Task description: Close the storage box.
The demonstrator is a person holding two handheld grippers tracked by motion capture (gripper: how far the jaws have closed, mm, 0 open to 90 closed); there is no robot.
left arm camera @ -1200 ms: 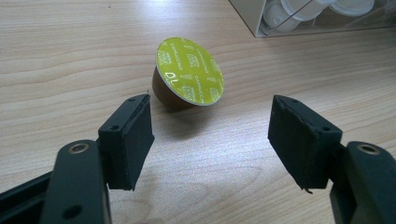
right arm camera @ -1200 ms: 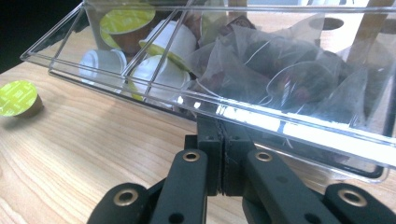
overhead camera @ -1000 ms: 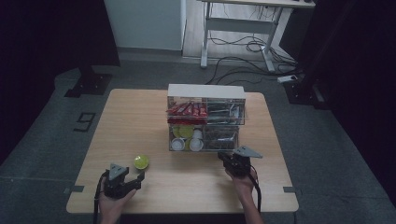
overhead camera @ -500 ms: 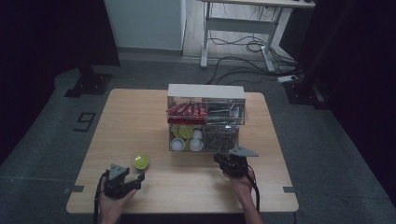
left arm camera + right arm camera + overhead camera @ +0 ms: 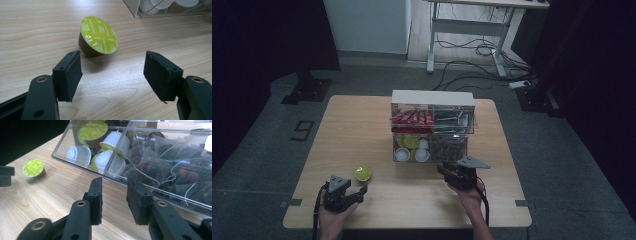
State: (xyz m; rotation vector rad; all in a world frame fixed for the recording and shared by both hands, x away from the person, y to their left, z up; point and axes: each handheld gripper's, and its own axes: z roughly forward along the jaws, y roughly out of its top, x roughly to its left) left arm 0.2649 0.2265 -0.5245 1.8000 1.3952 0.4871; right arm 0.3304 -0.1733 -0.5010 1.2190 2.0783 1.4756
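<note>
Left gripper view: capsule (image 5: pixel 99 35) just beyond tool (image 5: pixel 112 75)

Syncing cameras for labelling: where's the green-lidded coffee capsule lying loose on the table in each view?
High view: green-lidded capsule, lower left, ahead of the left gripper.
Left gripper view: top centre, on its side, beyond the open jaws.
Right gripper view: far left.
Shared landmark: clear organiser.

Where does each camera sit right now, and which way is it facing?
High view: above the near table edge, facing forward and down on the organizer; both hands and grippers show.
Left gripper view: rides the left gripper, facing the green capsule.
Right gripper view: rides the right gripper, facing the organizer.
All three share the capsule.
</note>
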